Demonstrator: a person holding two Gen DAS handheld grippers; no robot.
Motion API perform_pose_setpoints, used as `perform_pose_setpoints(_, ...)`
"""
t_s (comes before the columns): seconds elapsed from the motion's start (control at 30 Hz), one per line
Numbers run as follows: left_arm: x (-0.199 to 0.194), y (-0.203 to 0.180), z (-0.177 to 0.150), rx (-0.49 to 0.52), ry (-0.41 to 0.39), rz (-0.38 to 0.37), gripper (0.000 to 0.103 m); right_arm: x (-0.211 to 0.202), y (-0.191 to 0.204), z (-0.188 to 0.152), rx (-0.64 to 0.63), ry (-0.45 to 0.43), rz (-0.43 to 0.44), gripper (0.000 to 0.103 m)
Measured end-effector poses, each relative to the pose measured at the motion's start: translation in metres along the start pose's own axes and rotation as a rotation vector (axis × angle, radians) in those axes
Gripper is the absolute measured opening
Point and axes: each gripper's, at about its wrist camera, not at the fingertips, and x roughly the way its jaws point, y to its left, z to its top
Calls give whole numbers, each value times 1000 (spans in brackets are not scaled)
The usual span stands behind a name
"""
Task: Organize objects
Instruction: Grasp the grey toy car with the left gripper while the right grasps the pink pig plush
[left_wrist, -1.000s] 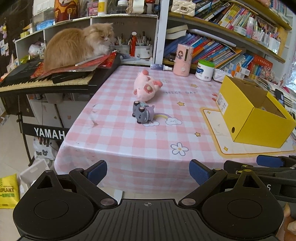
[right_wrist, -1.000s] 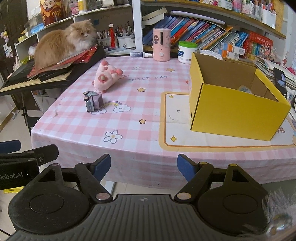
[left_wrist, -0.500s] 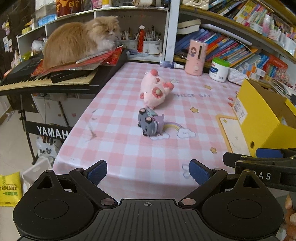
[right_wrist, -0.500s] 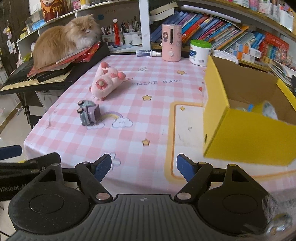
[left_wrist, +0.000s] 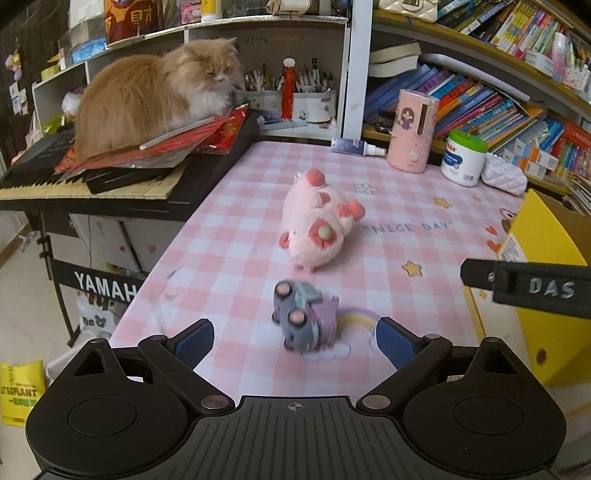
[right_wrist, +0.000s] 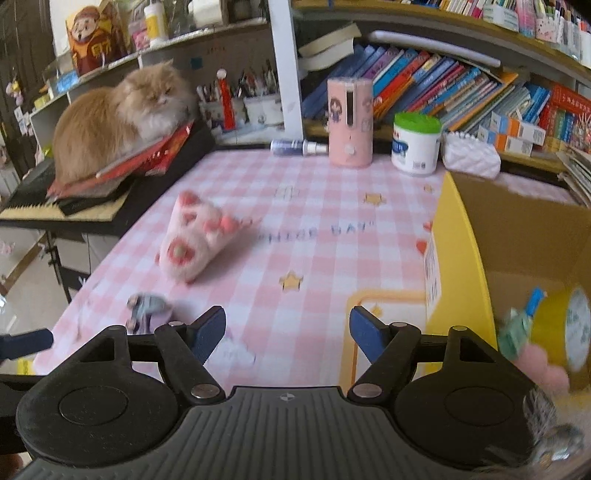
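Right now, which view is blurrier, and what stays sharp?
Right wrist view: motion blur smears the pink plush, tablecloth print and box contents; its hand-held gripper stays crisp. Left wrist view: mostly sharp, only the small grey toy softens; fisheye bends the shelves.

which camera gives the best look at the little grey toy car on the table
The left wrist view: the grey toy car lies on its side, central and whole. In the right wrist view it is blurred and partly hidden.

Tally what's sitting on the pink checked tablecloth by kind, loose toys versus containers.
Soft toys: 2, the pink plush and the small grey plush
Boxes: 1, the yellow box
Upright containers at the back: 2, pink canister, white tub
Spray bottles: 1
Total: 6
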Motion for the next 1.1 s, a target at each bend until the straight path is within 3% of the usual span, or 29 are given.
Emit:
perform_pose_setpoints(0.27,59,-12,13,30,53,47,93,26,-3,27,-19,-8,41,74)
perform_pose_setpoints(0.37,71,-15,13,30,62,40,88,35,-1,36,-36,-13,52,75)
perform_pose_setpoints(0.47,79,-16,13,33,79,29,75,44,3,42,-54,-18,66,77)
perform_pose_setpoints(0.53,85,-15,15,29,102,13,59,50,5,46,-60,-16,78,78)
perform_pose_setpoints(0.63,88,-13,16,33,116,6,46,60,10,52,-69,-14,104,81)
perform_pose_setpoints(0.77,83,-4,19,6,130,-16,44,76,19,61,-67,-3,147,86)
perform_pose_setpoints(0.93,64,16,20,-76,122,-9,44,104,33,76,1,59,211,99)
perform_pose_setpoints(1.1,45,38,20,-134,113,24,44,147,52,85,84,164,242,100)
